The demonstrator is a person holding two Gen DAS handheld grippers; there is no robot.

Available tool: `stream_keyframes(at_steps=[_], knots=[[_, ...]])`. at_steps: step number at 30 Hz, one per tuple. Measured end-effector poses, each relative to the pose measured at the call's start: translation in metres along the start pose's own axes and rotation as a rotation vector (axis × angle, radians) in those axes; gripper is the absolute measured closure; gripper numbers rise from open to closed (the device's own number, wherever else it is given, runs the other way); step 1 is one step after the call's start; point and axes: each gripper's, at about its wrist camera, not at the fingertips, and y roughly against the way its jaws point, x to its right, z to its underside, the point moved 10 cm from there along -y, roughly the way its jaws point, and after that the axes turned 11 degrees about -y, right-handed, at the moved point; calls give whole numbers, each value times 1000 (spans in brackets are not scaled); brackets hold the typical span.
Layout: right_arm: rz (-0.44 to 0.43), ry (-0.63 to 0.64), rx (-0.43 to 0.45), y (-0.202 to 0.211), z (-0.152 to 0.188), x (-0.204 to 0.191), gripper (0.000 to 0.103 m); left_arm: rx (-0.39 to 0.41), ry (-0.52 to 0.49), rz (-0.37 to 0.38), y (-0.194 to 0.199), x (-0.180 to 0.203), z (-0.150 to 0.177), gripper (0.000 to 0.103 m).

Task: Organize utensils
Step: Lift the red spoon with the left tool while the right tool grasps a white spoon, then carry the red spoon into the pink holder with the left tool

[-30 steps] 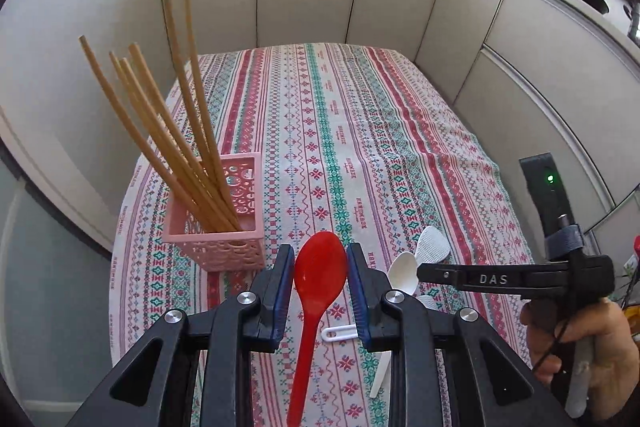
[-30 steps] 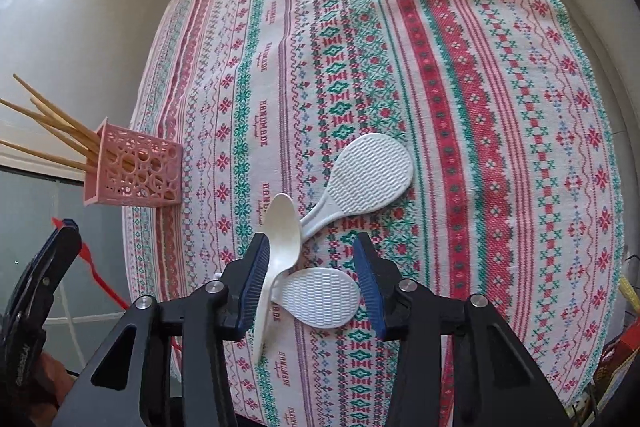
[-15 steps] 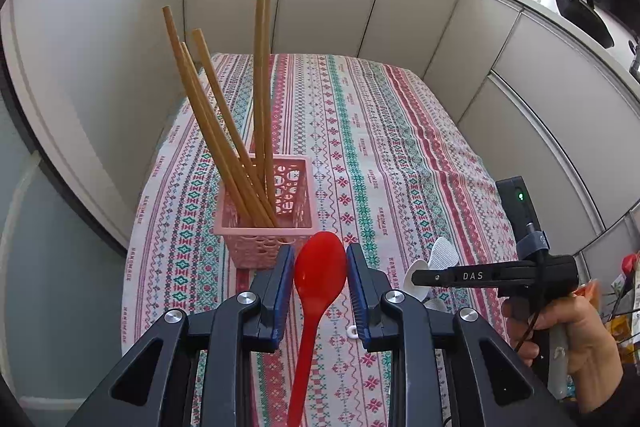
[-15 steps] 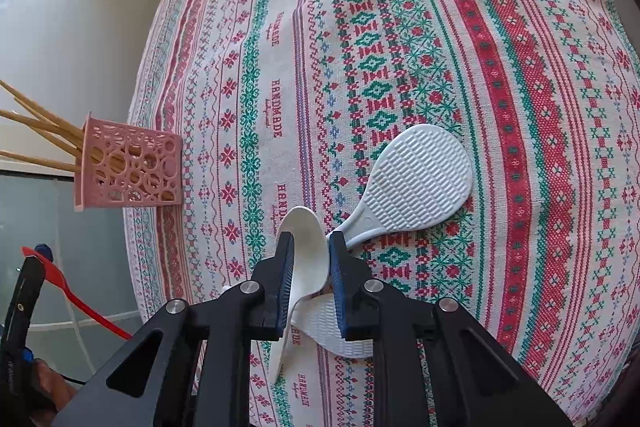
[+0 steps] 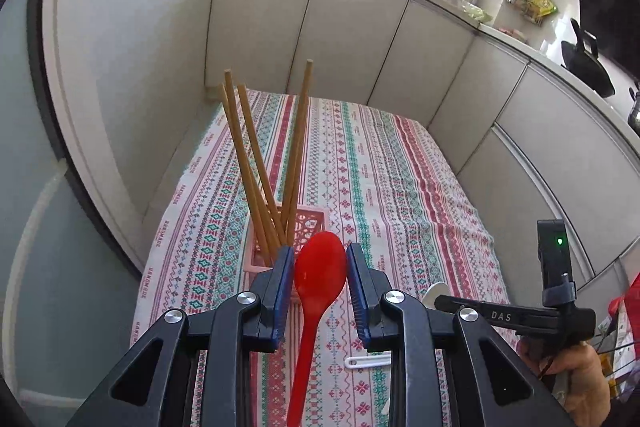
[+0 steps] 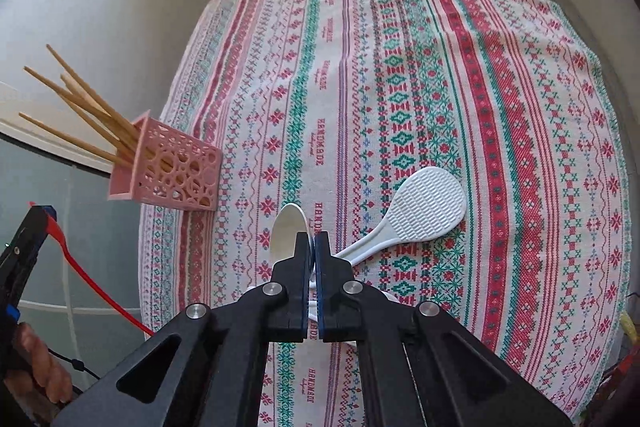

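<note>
the jaws of the left gripper (image 5: 320,279) stand on either side of the bowl of a glossy red plastic spoon (image 5: 318,287), pressed against its edges and holding it with the handle trailing down toward the camera, while the jaws of the right gripper (image 6: 312,247) are pinched nearly together on the thin edge of a smooth white plastic spoon (image 6: 289,233) that lies on the cloth. by my reading the job is partly done: a bundle of long, round, tan wooden chopsticks (image 5: 260,163) already stands fanned out in the small square pink plastic basket (image 6: 172,171), whose walls are pierced with a lattice of circles. the red spoon hangs just in front of that basket in the left view, near its rim but not inside it, so dropping it in seems to be the step at hand. left on the table, to the right of the basket, are the white spoon, a white plastic rice paddle with a dimpled oval face (image 6: 420,211) lying across it, and what looks like a second white paddle mostly hidden under the right gripper. everything rests on a woven tablecloth with red, green and pink striped cross-stitch patterns (image 6: 460,67), matte and slightly rumpled at its near right edge. the plastic pieces look light, rigid and slippery.
</note>
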Motion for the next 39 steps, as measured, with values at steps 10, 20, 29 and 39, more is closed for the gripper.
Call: stream_keyframes(at_steps=[10, 20, 29, 39], knots=[[-55, 47, 148, 58, -4, -23, 101, 266, 127, -49, 42, -24, -48, 76], [-44, 50, 155, 62, -3, -24, 101, 468, 216, -145, 47, -52, -82, 76], [-58, 56, 150, 58, -3, -29, 101, 473, 198, -186, 12, -64, -85, 76], [-56, 38, 178, 63, -9, -27, 101, 358, 151, -195, -26, -56, -64, 76]])
